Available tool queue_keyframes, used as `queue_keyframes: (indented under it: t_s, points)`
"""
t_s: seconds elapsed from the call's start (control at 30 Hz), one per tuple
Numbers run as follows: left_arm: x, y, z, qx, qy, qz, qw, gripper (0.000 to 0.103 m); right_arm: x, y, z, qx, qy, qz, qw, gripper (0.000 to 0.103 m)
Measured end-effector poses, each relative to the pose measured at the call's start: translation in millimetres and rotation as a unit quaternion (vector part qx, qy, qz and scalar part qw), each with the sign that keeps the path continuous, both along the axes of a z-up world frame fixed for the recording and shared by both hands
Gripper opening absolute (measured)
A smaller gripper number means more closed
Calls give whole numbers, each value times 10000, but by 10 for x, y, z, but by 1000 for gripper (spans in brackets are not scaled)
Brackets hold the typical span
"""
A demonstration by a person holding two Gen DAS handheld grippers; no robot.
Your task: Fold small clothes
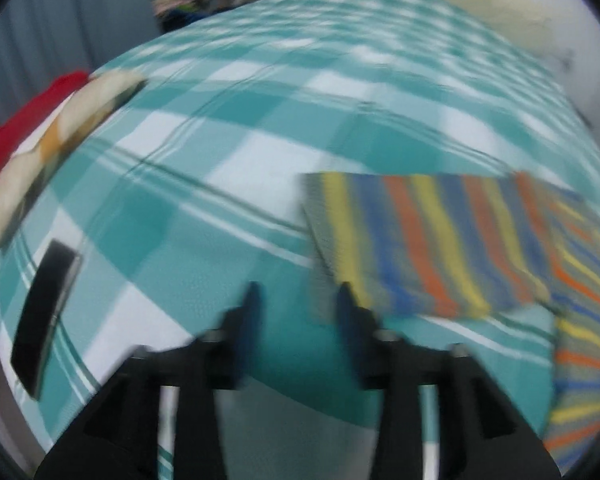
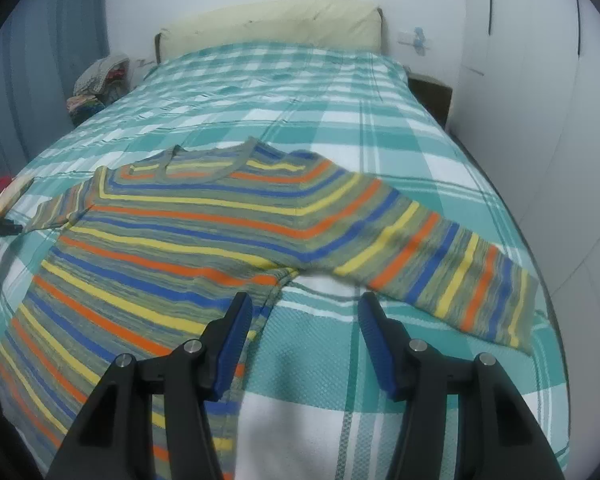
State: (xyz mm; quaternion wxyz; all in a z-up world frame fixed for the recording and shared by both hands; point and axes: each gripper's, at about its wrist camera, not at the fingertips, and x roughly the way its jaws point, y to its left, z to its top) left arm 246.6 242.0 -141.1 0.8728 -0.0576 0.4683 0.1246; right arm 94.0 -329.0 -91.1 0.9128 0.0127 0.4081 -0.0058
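**Both grippers open over striped sweater on bed**

Left gripper [image 1: 298, 294]: jaws apart, nothing between them, right fingertip at the edge of the sleeve [image 1: 416, 240]; view motion-blurred. Right gripper [image 2: 304, 312]: jaws apart, empty, above the bedspread just below the armpit. Sweater [image 2: 204, 216]: knit, orange/yellow/blue/grey-green stripes, spread flat, sleeves out to both sides. Bedspread [image 2: 380, 132]: teal-white check, waffle texture. Black flat rectangular item [image 1: 44, 312] near the bed's left edge. Folded clothes [image 1: 40, 132], red and cream, beyond it. No readable writing or labels.
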Motion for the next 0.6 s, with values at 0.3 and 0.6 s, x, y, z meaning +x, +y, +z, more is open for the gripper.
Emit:
queue_keyframes:
  t_s: [0.3,0.6]
  points:
    - [-171,-924,143,-127,-308,-1061,9938,83,-11,-52,-26,108,35,-133,9998,67]
    - [-298,-1229,110,1018,-758,-956,9873,98,-11,-70,-35,-68,43,-186,9998,67]
